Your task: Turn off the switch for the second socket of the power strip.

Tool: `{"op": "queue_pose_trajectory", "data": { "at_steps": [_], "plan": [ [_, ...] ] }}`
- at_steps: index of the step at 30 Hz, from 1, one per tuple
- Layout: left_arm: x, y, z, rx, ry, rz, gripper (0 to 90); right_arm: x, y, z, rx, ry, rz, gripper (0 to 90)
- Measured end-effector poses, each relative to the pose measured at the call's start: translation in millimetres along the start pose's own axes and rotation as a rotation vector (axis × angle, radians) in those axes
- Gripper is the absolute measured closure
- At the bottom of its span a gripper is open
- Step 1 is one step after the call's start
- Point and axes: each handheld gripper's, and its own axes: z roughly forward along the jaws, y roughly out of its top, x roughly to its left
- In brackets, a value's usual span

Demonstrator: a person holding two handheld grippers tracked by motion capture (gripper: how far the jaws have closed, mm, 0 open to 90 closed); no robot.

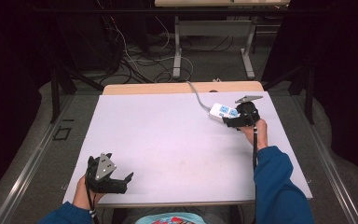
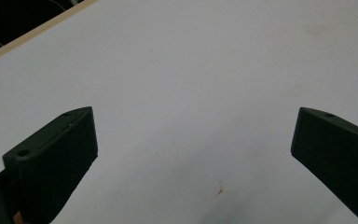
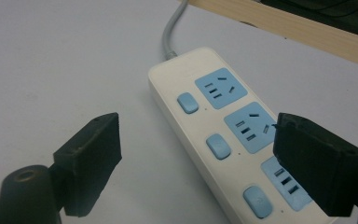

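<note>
- power strip [image 3: 223,135]: smooth, slightly glossy cream plastic with matt blue sockets;
- right gripper [image 3: 196,158]: matt black plastic;
- counter [image 1: 168,140]: smooth matt pale surface with a wood edge

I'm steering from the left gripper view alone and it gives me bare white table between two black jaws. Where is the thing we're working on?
Observer: A white power strip lies at the table's far right, by the right gripper.
Operator: Is that gripper holding it?
Observer: No. In the right gripper view the jaws stand wide open over the strip, one over bare table, the other over a blue socket.
Operator: Anything plugged in?
Observer: The three blue sockets seen there are vacant, each with a blue button beside it.
Operator: And its cord?
Observer: A grey cable runs from the strip's far end over the table's back edge.
</note>
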Motion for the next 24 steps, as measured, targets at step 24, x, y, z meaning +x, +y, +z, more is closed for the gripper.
{"op": "queue_pose_trajectory", "data": {
  "at_steps": [24],
  "plan": [
    [-0.2,-0.1,0.2,0.0,0.003,-0.003,0.2,51.5,-12.9,-48.9,-0.053,0.177,-0.082,0.0]
  ]
}}
